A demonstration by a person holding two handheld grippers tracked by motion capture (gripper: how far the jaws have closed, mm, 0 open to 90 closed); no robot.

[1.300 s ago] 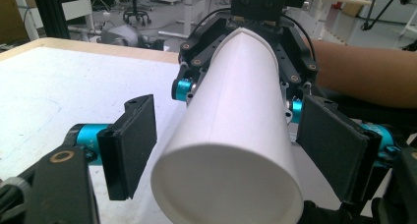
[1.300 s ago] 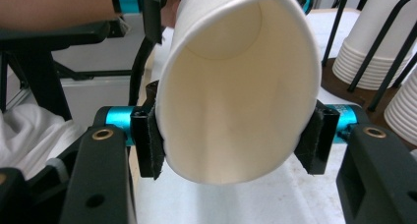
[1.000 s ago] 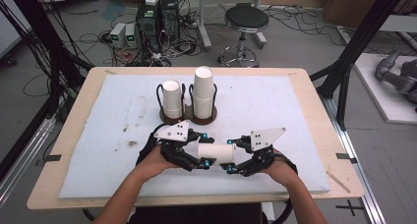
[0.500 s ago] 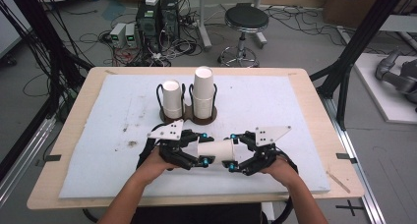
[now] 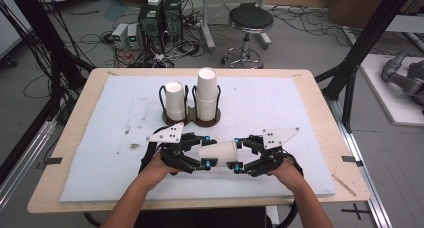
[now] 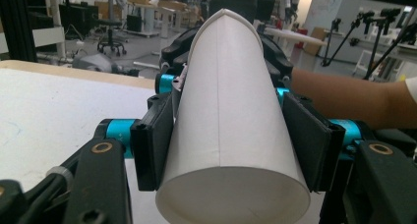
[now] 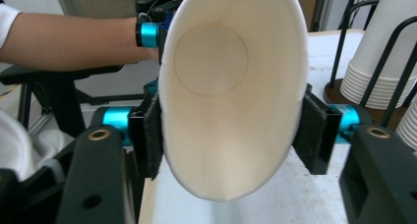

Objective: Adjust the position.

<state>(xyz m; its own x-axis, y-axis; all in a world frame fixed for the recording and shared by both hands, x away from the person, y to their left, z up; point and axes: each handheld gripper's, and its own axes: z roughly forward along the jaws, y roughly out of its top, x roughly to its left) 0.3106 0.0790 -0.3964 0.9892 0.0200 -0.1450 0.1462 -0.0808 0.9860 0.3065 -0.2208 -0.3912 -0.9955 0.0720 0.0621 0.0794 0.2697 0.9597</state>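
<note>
Holding one white paper cup (image 5: 219, 151) level between both claws, just above the near middle of the worktop (image 5: 310, 138). We read the step in hand as pulling cups apart or passing a cup from one claw to the other; which of the two we cannot tell from these views.

Left claw (image 5: 205, 155): pinches the narrow base end, and its jaws have just been closing, with the cup wall between the pads (image 6: 153, 140). Right claw (image 5: 239, 155): pads (image 7: 311, 130) press the rim end, squeezing the mouth into an oval; its jaws have just closed in a little on the cup.

Notes for doing it well:
- We should keep the pull straight along the cup's axis; any twist would crease the thin wall.
- Right grip looks harder than needed. Easing it would let the rim spring round, and a nested cup would slide free more readily.
- Hold the cup clear of the worktop pad while separating.

Count:
- Claws: two, both on the cup.
- Held cups: one seen; a second nested inside cannot be ruled out.
- Cup holder (image 5: 192, 119): one, dark, two wire rings, behind the hands.
- Cup stacks: two, a shorter left stack (image 5: 175, 100) and a taller right stack (image 5: 206, 90); cups per stack not countable.
</note>
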